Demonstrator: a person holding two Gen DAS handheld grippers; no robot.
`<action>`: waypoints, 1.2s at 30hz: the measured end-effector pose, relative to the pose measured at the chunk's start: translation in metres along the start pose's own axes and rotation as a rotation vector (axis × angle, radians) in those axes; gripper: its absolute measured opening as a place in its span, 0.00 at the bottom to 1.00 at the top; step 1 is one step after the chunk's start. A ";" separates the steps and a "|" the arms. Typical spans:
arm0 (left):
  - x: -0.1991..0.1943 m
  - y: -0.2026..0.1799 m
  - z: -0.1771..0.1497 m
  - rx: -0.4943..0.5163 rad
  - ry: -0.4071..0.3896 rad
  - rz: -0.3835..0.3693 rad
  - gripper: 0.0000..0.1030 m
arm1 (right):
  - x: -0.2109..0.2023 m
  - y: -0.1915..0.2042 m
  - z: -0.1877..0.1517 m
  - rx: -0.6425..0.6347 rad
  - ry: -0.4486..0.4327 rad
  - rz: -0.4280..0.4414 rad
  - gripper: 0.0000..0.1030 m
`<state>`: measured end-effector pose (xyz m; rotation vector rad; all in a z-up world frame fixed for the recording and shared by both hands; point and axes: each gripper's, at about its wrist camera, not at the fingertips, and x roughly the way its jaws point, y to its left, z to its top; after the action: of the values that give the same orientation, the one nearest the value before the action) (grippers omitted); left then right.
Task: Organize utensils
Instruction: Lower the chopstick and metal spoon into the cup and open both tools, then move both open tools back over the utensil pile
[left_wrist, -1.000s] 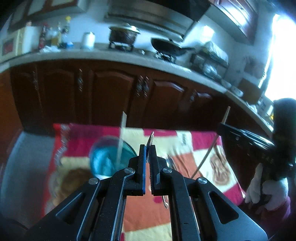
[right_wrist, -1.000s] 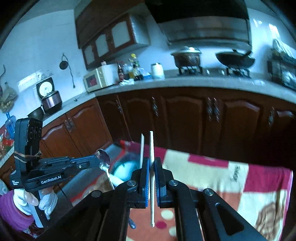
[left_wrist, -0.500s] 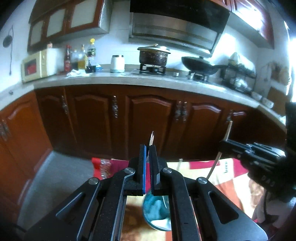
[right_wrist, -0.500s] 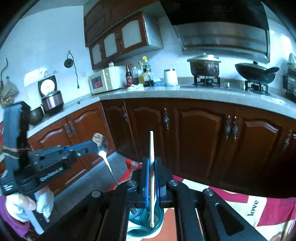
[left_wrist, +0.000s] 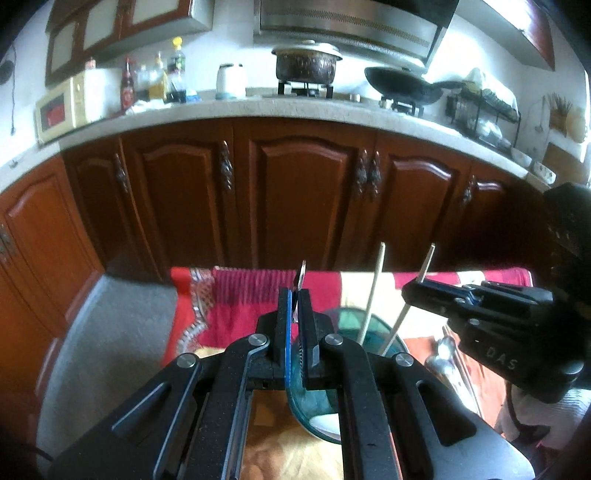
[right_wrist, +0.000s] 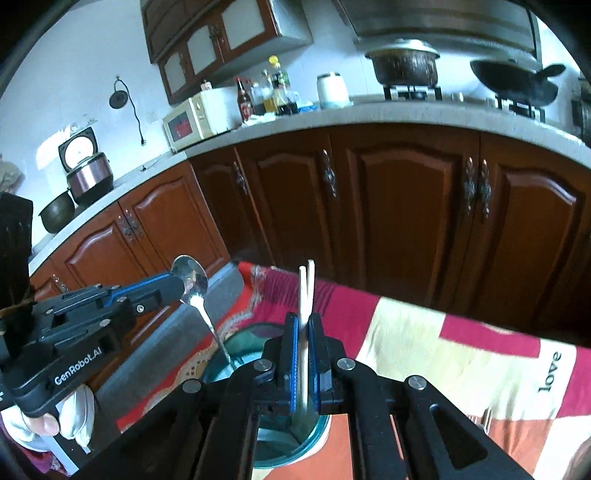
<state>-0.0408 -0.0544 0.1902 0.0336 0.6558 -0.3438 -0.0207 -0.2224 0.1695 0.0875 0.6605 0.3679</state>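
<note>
- Both grippers have dropped lower and closer to the cup since a second ago; the patterned cloth fills more of each view now.
- Left gripper is clamped on a spoon, bowl end up, handle slanting down to the cup's rim.
- Right gripper is clamped on a chopstick, held upright just over the cup, next to another chopstick already standing in it.
- Another spoon lies on the surface beside the cup.
</note>
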 end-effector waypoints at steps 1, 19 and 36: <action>0.002 -0.001 -0.001 -0.003 0.008 -0.002 0.02 | 0.004 -0.002 -0.003 0.001 0.013 -0.003 0.05; -0.023 -0.012 -0.004 -0.051 0.027 -0.063 0.35 | -0.015 -0.020 -0.025 0.085 0.046 0.011 0.23; -0.060 -0.070 -0.018 0.039 -0.003 -0.057 0.43 | -0.083 -0.033 -0.065 0.099 0.044 -0.087 0.29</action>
<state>-0.1185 -0.0995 0.2174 0.0520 0.6483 -0.4111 -0.1108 -0.2855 0.1599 0.1453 0.7240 0.2542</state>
